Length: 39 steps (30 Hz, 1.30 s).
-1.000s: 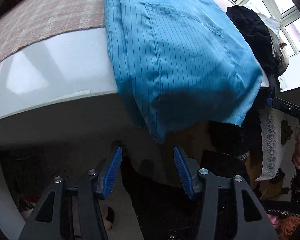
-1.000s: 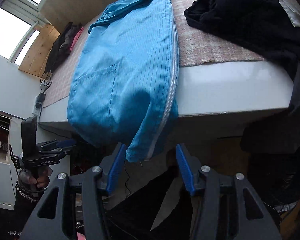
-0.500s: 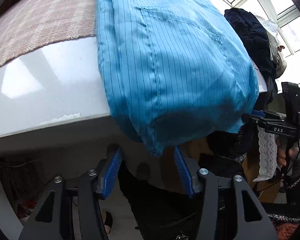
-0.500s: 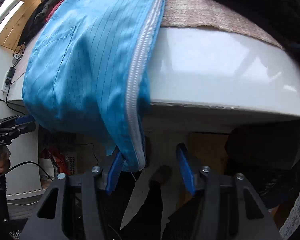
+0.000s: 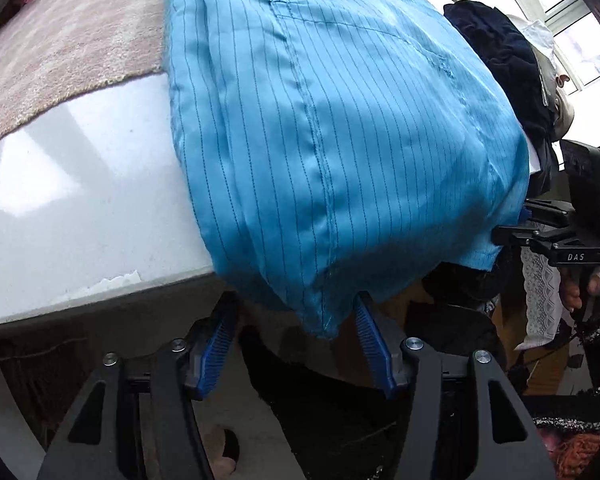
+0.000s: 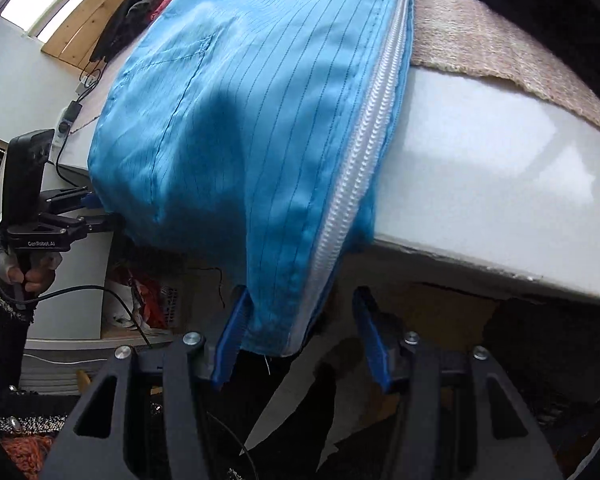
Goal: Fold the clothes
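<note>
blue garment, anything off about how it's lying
The blue garment hangs over the white table's front edge rather than lying flat; its hem corners dangle between the open left gripper and right gripper.

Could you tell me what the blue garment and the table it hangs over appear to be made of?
The blue garment looks like thin, smooth synthetic weave, slightly shiny, with fine dark pinstripes and a white plastic-looking zipper. The table looks like hard, glossy white laminate or painted board: it reflects window light and is chipped at its edge.

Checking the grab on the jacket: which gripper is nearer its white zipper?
Right. The right gripper straddles the hem corner beside the zipper; the left gripper, jaws opening, straddles the jacket's opposite corner.
</note>
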### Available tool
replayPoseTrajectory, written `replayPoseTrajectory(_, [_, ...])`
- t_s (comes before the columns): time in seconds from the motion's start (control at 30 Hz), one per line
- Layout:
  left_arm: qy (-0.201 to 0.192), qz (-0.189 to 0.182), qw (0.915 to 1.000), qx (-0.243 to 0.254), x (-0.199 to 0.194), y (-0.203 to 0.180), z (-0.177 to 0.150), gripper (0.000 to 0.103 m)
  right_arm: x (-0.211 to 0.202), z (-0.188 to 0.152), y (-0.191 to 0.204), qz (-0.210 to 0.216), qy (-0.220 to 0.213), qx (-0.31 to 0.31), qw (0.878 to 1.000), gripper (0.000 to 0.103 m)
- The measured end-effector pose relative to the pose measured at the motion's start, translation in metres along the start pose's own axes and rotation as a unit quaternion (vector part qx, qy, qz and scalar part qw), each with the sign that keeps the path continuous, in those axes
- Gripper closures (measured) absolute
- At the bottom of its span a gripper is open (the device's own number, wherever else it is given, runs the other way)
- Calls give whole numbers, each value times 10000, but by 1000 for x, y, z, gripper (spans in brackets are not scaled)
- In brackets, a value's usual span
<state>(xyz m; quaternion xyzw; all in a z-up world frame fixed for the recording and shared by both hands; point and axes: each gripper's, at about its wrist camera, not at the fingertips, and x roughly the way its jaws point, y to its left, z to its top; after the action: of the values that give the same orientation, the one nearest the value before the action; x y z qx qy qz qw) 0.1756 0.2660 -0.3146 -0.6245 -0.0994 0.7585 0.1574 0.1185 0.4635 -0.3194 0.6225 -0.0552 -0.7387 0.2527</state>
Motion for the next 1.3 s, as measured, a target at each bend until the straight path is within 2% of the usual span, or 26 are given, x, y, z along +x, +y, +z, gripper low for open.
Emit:
replayPoseTrajectory(0.1, [-106, -228, 9997, -36, 2, -1, 2, 50, 3, 1, 2, 86, -29, -92, 9999, 51])
replayPoseTrajectory(0.13, [-123, -286, 9995, -33, 3, -2, 3, 61, 4, 1, 3, 136, -40, -127, 9998, 51])
replayPoseTrajectory(0.2, [-165, -304, 9994, 52, 3, -6, 1, 77, 5, 0, 5, 225, -83, -191, 9995, 67])
replayPoseTrajectory(0.23, [-195, -312, 9993, 93, 0, -8, -2, 85, 4, -1, 6, 299, -76, -198, 9993, 86])
replayPoseTrajectory(0.3, [-254, -330, 9990, 174, -5, -12, -6, 95, -1, -3, 6, 581, -201, -210, 9979, 89])
replayPoseTrajectory(0.37, [-334, -475, 9982, 113, -17, -13, -13, 98, -15, -7, 8, 920, -434, -223, 9946, 95])
replayPoseTrajectory(0.47, [-519, -694, 9962, 26, -43, -17, -21, 99, -45, -15, 10, 1323, -790, -132, 9880, 95])
replayPoseTrajectory(0.63, [-918, -878, 9919, 60, -85, -37, 0, 100, -100, -12, 12, 1970, -1405, 140, 9702, 95])
replayPoseTrajectory(0.8, [-1163, -1205, 9859, -34, -125, -37, 41, 100, -144, 13, 9, 2637, -1879, 543, 9446, 95])
replayPoseTrajectory(0.9, [-1322, -1242, 9834, 109, -158, 4, 83, 100, -159, 51, 13, 2635, -2146, 563, 9388, 95])
replayPoseTrajectory(1.0, [-1331, -1097, 9847, 268, -159, 21, 135, 100, -168, 98, 5, 2406, -2292, 700, 9406, 95])
replayPoseTrajectory(1.07, [-1168, -1034, 9875, 245, -144, 38, 169, 100, -161, 131, -7, 2199, -2203, 920, 9459, 95])
replayPoseTrajectory(1.2, [-643, -832, 9942, 215, -101, 68, 227, 97, -120, 184, -41, 1834, -1639, 1607, 9559, 92])
replayPoseTrajectory(1.27, [-362, -685, 9970, 4, -86, 82, 249, 91, -98, 209, -58, 1580, -1163, 1973, 9605, 88])
replayPoseTrajectory(1.3, [-224, -616, 9978, -101, -79, 88, 260, 83, -91, 220, -66, 1459, -945, 2175, 9605, 85])
